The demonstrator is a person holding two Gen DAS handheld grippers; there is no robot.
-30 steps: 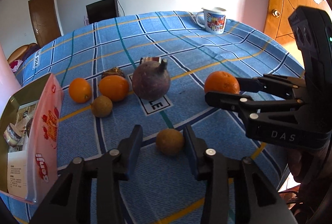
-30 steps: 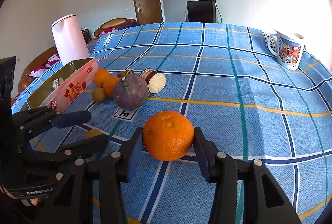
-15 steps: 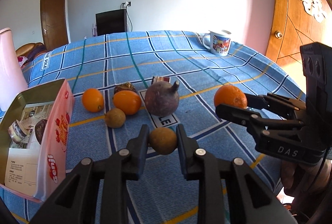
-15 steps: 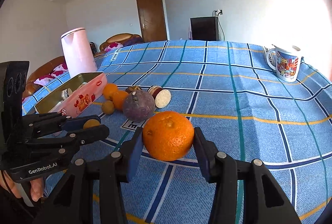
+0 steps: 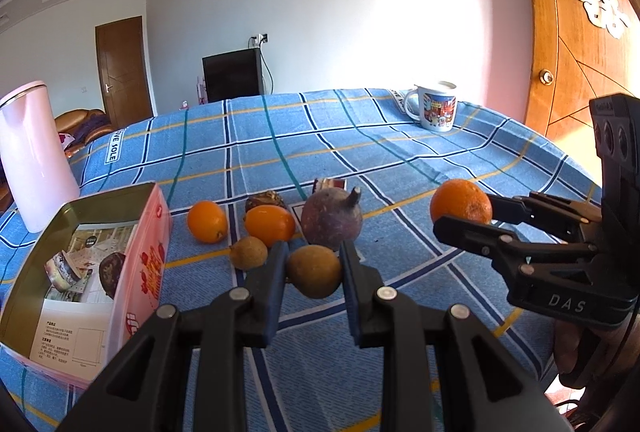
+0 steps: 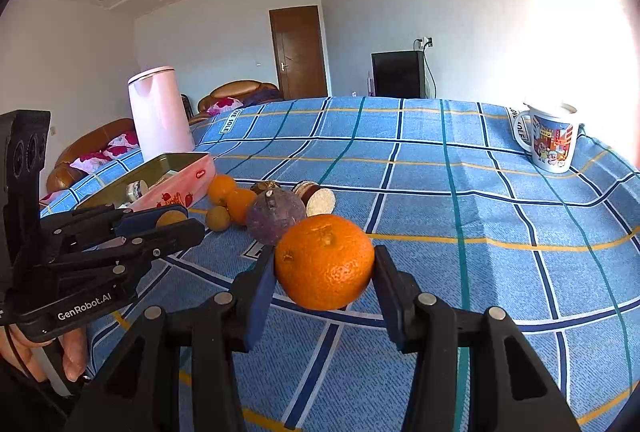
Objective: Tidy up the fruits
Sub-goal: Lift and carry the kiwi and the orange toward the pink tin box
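Note:
My left gripper (image 5: 313, 274) is shut on a small brown fruit (image 5: 314, 271) and holds it above the blue checked tablecloth. My right gripper (image 6: 325, 268) is shut on a large orange (image 6: 325, 261), lifted off the table; it also shows in the left wrist view (image 5: 460, 201). On the cloth lie a dark purple fruit (image 5: 331, 219), two small oranges (image 5: 207, 221) (image 5: 269, 225) and another small brown fruit (image 5: 249, 252). A pink tin box (image 5: 100, 272) stands open at the left.
A pink kettle (image 5: 34, 156) stands behind the tin. A printed mug (image 5: 434, 106) stands at the far right of the table. A cut dark snack (image 6: 316, 198) and a brown wrapped item (image 5: 266, 199) lie behind the fruit. The table edge runs close on the right.
My left gripper closed on the small brown fruit and lifted it off the cloth. Both grippers have risen, the right still holding the orange.

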